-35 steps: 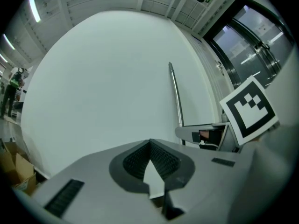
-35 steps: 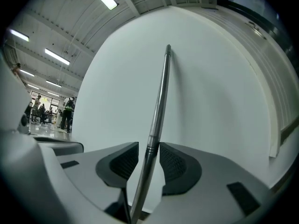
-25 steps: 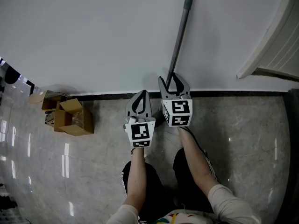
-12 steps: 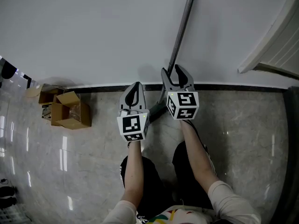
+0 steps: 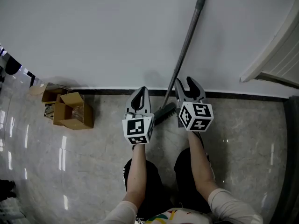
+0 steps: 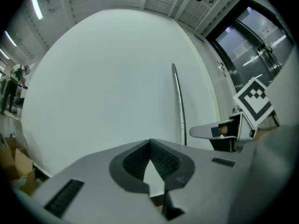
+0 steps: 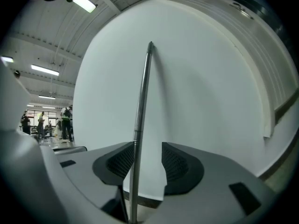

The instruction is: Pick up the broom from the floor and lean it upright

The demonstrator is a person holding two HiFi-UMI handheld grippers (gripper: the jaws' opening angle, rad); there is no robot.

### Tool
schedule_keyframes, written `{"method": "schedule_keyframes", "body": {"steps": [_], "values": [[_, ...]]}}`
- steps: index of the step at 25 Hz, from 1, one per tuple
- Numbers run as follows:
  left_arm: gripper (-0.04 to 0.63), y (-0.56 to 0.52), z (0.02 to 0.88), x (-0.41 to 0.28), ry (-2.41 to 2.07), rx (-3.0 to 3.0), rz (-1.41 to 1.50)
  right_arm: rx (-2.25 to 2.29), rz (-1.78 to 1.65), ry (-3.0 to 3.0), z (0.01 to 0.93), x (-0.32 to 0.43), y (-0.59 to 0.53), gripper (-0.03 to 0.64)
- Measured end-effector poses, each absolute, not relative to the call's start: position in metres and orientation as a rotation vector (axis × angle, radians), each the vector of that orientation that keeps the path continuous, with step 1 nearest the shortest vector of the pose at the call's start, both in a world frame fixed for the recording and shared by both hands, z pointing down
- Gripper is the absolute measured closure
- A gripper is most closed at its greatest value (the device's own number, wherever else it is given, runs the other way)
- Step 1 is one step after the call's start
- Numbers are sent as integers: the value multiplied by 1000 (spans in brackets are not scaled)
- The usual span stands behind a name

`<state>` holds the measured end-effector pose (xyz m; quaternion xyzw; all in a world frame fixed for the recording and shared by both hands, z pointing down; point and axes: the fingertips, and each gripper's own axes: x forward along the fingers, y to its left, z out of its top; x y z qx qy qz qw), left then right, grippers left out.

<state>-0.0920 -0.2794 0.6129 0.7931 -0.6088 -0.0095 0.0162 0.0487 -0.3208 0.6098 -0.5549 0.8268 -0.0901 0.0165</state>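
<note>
Cardboard boxes at left on floor, against the skirting, flaps open, contents too small to tell. Broom leaned on white wall: long axis near upright, handle top tilted right, head down on floor between both tongs. Left tongs clenched, empty. Right tongs released, spread wide, handle just beside left pad, ungripped.

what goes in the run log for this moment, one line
broom: leaning upright on wall, head on floor | right gripper: open, broom beside its jaws, not gripped | left gripper: shut, empty
</note>
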Motion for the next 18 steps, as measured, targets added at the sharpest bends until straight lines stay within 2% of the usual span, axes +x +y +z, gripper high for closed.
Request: {"method": "schedule_keyframes", "body": {"steps": [2,5,6,10,18], "values": [[551,-276,609,-89,-1878,2449,-56,-1770,-331,2532,611,57,-312,432],[551,-270,597,-76,-1843,2479,-94,-1777,-333,2491,605,66,-302,575],[551,-268,595,-71,-1840,2503,-77,-1775,-316,2492,602,67,-300,598],[551,-266,600,-62,-1842,2529,16,-1768,-256,2562,603,62,-299,604],[551,-267,600,-64,-1841,2477,-64,-1669,-274,2655,609,51,-290,604]]}}
